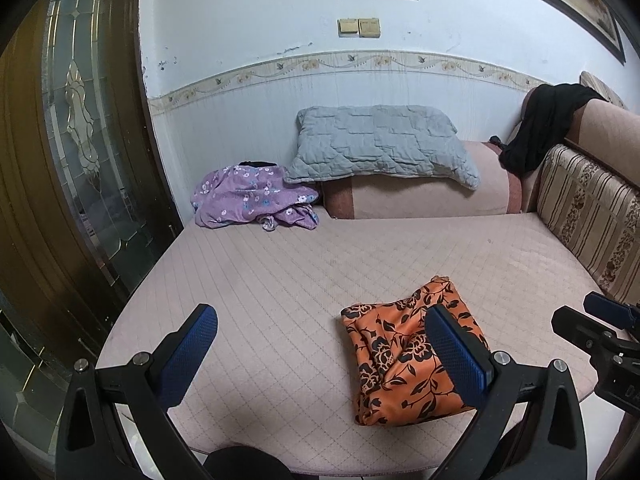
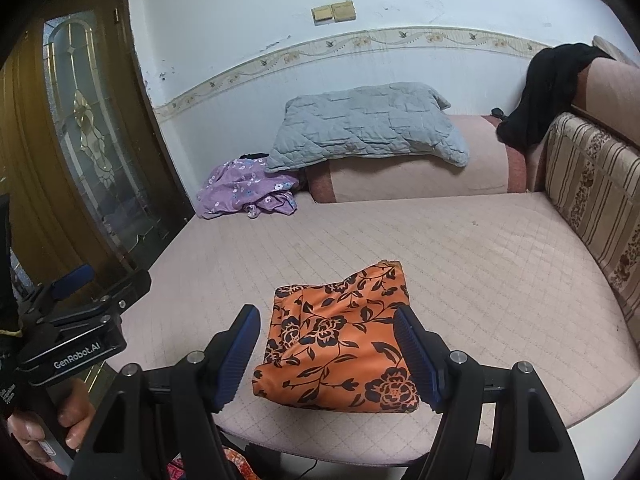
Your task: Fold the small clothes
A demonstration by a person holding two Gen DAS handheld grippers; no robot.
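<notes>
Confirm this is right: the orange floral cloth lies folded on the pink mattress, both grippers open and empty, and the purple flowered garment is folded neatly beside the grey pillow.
Wrong only about the purple flowered garment: the left wrist view shows it crumpled, not folded.

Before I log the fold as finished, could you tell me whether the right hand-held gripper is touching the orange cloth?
Cannot tell. In the right wrist view the right hand-held gripper stands open around the orange cloth, but the right finger overlaps its edge.

Orange black-flowered cloth (image 2: 340, 340); lilac floral garment (image 2: 244, 190), apparently.
</notes>
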